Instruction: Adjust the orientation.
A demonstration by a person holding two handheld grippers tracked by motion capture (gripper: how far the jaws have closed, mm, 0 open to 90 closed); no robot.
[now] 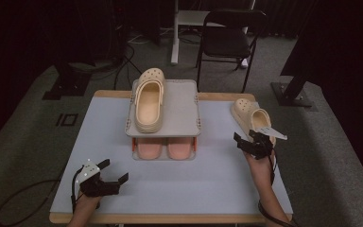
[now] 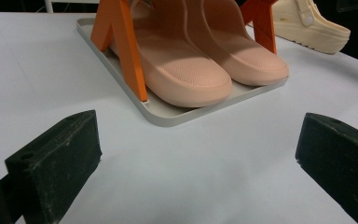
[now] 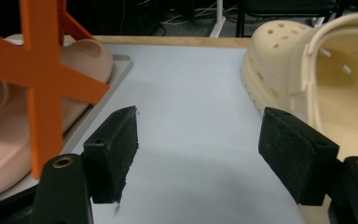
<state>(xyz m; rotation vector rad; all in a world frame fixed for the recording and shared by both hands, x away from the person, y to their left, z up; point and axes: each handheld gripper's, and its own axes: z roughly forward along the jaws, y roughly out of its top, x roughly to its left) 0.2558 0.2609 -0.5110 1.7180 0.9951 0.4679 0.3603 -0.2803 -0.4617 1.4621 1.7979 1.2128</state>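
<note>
Just right of the shoe rack (image 1: 163,124) on the bench (image 1: 203,184), the loose cream clog (image 1: 251,116) sits by the right tongs (image 1: 253,142), spread apart and empty like the left tongs (image 1: 108,173), and it looks light, squishy foam, so I'd pinch the heel rim.

A two-tier shoe rack (image 1: 189,106) is standing toward the far edge of the worktop (image 1: 208,179), at its middle. One clog (image 1: 148,100) is lying on the left half of the rack's top shelf. A pair of slippers (image 1: 166,149) is sitting side by side on the lower tray, under that shelf. A second clog (image 1: 249,115) is lying on the worktop near the right edge, well apart from the rack. The right hand-held gripper (image 1: 254,142) is hovering just before that clog; the left hand-held gripper (image 1: 105,178) is sitting near the near-left corner.
</note>
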